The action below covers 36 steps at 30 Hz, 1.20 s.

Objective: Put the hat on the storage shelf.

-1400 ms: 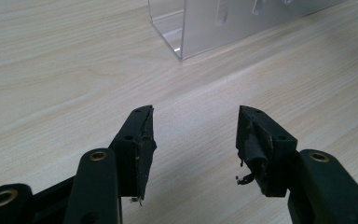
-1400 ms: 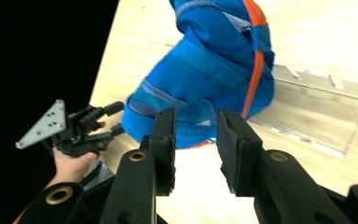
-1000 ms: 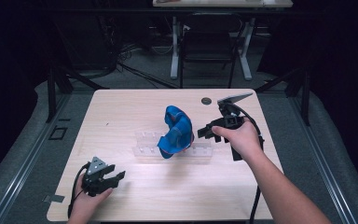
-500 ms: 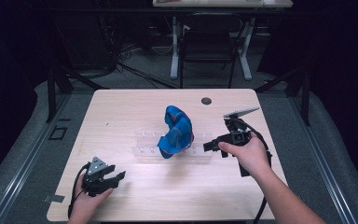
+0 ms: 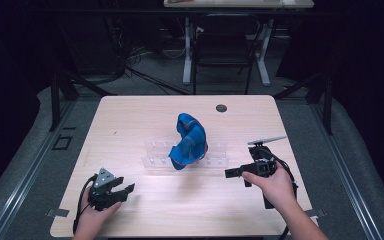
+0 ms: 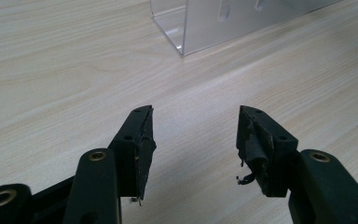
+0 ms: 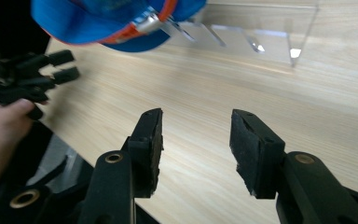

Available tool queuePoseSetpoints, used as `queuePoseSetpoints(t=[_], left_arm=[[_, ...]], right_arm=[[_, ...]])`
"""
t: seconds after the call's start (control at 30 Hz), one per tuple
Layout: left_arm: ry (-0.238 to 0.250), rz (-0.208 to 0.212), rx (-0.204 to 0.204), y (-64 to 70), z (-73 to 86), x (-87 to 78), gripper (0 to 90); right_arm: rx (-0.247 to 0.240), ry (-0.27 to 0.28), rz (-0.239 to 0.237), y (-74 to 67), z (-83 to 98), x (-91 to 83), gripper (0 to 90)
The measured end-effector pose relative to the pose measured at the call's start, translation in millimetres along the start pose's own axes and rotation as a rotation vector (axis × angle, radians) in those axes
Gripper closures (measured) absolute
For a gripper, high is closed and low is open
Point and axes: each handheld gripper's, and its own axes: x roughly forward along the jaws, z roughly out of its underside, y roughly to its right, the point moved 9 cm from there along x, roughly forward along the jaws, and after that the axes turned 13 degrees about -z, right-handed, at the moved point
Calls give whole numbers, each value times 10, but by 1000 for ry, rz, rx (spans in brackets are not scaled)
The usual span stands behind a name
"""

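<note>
- The blue cap (image 5: 188,141) sits propped on the clear acrylic rack (image 5: 156,154) in the middle of the desk (image 5: 130,120), leaning upright across the rack's slots, so the stand carries it and neither of my grippers has to.
- My right gripper (image 5: 232,173) is near the right end of the rack, just right of the cap and apart from it. Its jaws have just been opening and stand released with nothing between them; in the right gripper view only bare wood lies between the pads (image 7: 256,149), the cap's brim up at the far left.
- My left gripper (image 5: 125,189) rests at the near left of the desk, well apart from the cap, jaws spread and empty, parked out of the way, I judge.
- A small dark grommet (image 5: 221,108) lies at the far side.
</note>
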Motion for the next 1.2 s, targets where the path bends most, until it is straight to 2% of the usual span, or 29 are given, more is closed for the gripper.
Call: queuePoseSetpoints(t=[0.07,0.2,0.5,0.67,1.07,1.2], left_arm=[[-2,1,1,2,2,2,465],[3,-3,1,2,-3,3,463],[-3,-1,2,1,4,2,462],[0,-3,0,4,2,1,461],[-1,-3,1,3,6,6,460],[-1,-1,1,6,5,2,459]], right_arm=[[-7,6,10,59,57,14,526],[-4,26,0,178,168,19,520],[-8,72,32,342,295,12,514],[-18,76,54,397,348,37,512],[-76,94,93,501,426,124,487],[-78,93,95,525,453,159,482]])
